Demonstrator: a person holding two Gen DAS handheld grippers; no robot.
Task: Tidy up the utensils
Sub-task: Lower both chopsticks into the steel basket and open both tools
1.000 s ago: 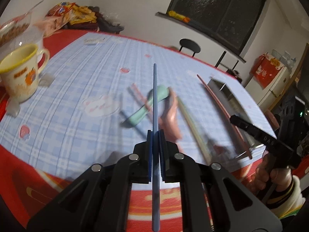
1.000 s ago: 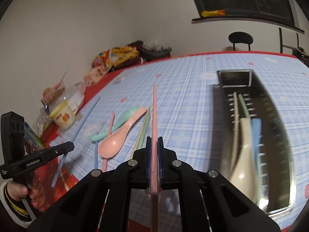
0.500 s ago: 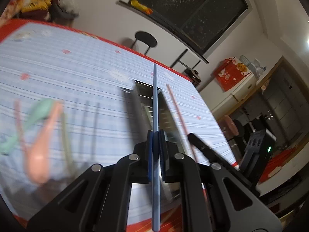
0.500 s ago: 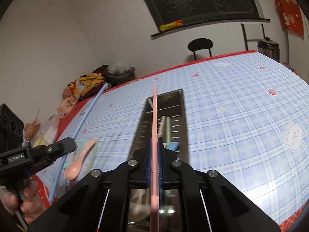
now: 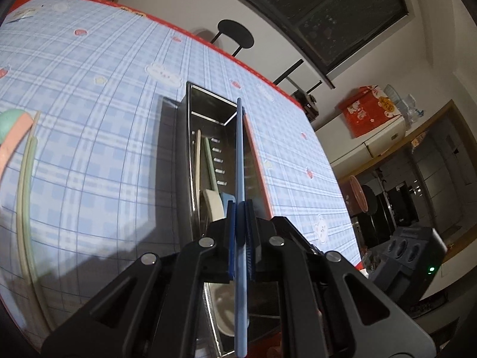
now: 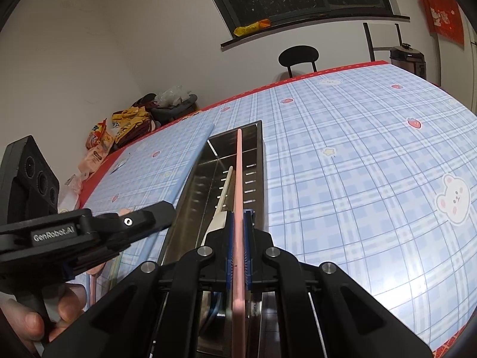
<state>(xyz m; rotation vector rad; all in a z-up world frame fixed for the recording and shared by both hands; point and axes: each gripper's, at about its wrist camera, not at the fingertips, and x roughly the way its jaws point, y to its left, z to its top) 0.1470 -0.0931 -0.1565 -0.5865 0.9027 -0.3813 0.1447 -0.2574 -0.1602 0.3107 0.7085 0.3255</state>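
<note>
Left hand-held gripper (image 5: 240,220) clamped on blue chopstick (image 5: 239,161), right hand-held gripper (image 6: 237,229) clamped on pink chopstick (image 6: 238,179), both over metal tray (image 6: 256,137)

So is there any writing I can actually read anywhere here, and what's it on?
"GenRobot.AI": on the left gripper, seen from the right wrist camera.
Snack packets: print too blurred to read.
Red box: characters too small to read.

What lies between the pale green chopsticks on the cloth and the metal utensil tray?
Only bare blue checked tablecloth and the tray's shadow. The left wrist view shows it: the green chopsticks lie at its left edge, the metal tray at centre.
</note>
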